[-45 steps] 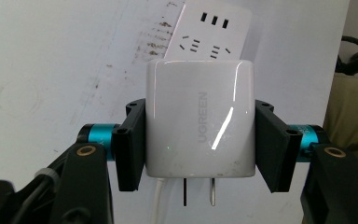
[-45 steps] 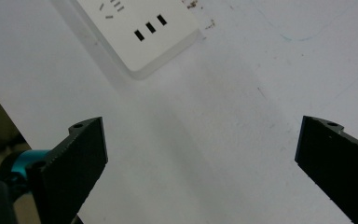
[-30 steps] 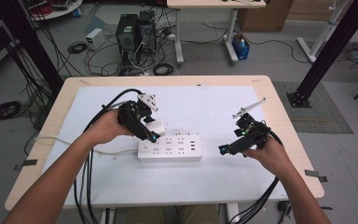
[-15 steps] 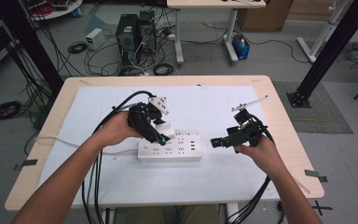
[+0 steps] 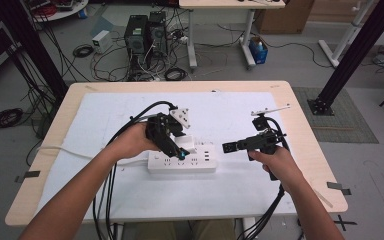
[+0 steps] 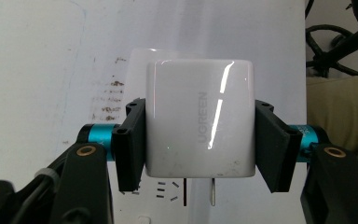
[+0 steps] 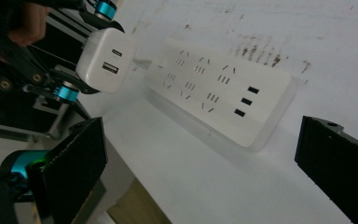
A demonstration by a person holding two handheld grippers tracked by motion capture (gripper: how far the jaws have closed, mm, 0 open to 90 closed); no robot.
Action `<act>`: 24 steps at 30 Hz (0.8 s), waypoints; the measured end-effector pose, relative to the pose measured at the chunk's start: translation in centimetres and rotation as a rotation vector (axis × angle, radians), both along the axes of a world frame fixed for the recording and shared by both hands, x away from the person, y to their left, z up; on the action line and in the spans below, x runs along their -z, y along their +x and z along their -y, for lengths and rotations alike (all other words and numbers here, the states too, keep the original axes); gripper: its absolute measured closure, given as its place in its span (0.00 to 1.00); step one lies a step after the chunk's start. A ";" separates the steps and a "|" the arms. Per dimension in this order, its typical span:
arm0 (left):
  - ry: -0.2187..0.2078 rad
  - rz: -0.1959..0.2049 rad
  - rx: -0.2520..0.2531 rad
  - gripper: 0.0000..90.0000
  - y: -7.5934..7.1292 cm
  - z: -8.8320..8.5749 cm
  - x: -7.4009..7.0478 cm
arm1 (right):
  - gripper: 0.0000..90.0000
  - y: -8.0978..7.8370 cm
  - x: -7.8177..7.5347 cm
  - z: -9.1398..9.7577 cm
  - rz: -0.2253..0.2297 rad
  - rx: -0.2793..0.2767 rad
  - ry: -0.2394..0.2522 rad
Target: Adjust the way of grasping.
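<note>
My left gripper (image 5: 178, 150) is shut on a white charger block (image 6: 199, 123), its pads pressing both sides. The two prongs point down at the white power strip (image 5: 182, 163), whose slots lie just below them in the left gripper view. In the right gripper view the charger (image 7: 105, 58) hangs over the strip's far end (image 7: 223, 98), its USB ports facing me. My right gripper (image 5: 228, 147) stands open to the right of the strip and points at it. Nothing lies between its jaws (image 7: 200, 168).
The strip lies on a white mat (image 5: 240, 115) that covers a wooden table (image 5: 310, 165). The strip's white cord (image 5: 70, 152) runs off to the left. Black cables trail from both grippers toward the near edge. Computers and cable coils sit on the floor behind.
My left hand has carried the charger to the right, from the strip's left end to over its sockets. The right gripper's tips have swung a little left toward the strip.
</note>
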State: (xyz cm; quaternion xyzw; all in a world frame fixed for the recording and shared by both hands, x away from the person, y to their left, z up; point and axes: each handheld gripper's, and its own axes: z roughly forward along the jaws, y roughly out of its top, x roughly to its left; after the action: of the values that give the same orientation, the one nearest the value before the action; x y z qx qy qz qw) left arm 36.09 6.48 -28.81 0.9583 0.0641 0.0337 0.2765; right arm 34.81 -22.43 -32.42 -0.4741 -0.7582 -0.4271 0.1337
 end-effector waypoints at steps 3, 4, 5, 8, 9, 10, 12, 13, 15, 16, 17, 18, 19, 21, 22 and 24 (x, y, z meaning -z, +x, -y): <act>-0.004 0.003 0.007 0.47 0.0 0.3 0.0 | 0.02 0.0 0.2 0.2 -0.033 0.015 0.039; -0.004 0.002 0.011 0.47 0.0 0.4 0.0 | 0.02 0.0 0.3 0.2 -0.039 0.016 0.049; -0.002 0.004 0.014 0.47 -0.1 0.5 0.0 | 0.02 0.0 0.3 0.2 -0.048 0.020 0.059; -0.008 0.005 0.023 0.47 -0.1 0.9 0.1 | 0.02 0.1 0.5 0.1 -0.062 0.019 0.091; -0.014 0.005 0.022 0.47 -0.2 1.1 0.1 | 0.02 0.1 0.5 0.1 -0.067 0.021 0.097; -0.008 0.007 0.028 0.47 -0.1 1.2 0.0 | 0.02 0.1 0.5 0.0 -0.074 0.021 0.105; -0.016 0.008 0.034 0.47 -0.2 1.5 0.1 | 0.02 0.1 0.5 0.0 -0.078 0.021 0.109; -0.025 0.002 0.035 0.47 -0.2 1.6 0.1 | 0.02 0.1 0.6 -0.1 -0.087 0.020 0.118; -0.027 0.001 0.045 0.47 -0.2 1.9 0.1 | 0.02 0.1 0.6 -0.3 -0.101 0.018 0.130; -0.033 0.000 0.043 0.47 -0.3 2.0 0.1 | 0.02 0.2 0.7 -0.3 -0.094 0.015 0.136; -0.036 0.002 0.047 0.47 -0.3 2.1 0.2 | 0.02 0.2 0.7 -0.4 -0.100 0.013 0.144; -0.038 0.002 0.048 0.47 -0.3 2.2 0.2 | 0.02 0.2 0.8 -0.4 -0.101 0.012 0.149; -0.043 0.004 0.053 0.47 -0.3 2.4 0.2 | 0.02 0.2 0.8 -0.5 -0.109 0.011 0.157; -0.055 0.006 0.057 0.47 -0.3 2.7 0.3 | 0.04 0.3 1.0 -0.8 -0.126 0.007 0.184; -0.063 0.004 0.055 0.47 -0.4 2.8 0.3 | 0.04 0.3 1.0 -0.9 -0.134 0.005 0.195; -0.074 0.005 0.062 0.47 -0.4 3.0 0.4 | 0.04 0.3 1.0 -1.1 -0.135 0.000 0.206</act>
State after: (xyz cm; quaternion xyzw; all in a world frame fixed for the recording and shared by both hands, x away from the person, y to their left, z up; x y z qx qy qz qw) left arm 35.68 3.43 -29.18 0.9489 0.0347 0.0251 0.3127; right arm 35.12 -21.32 -33.46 -0.4855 -0.6997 -0.4697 0.2326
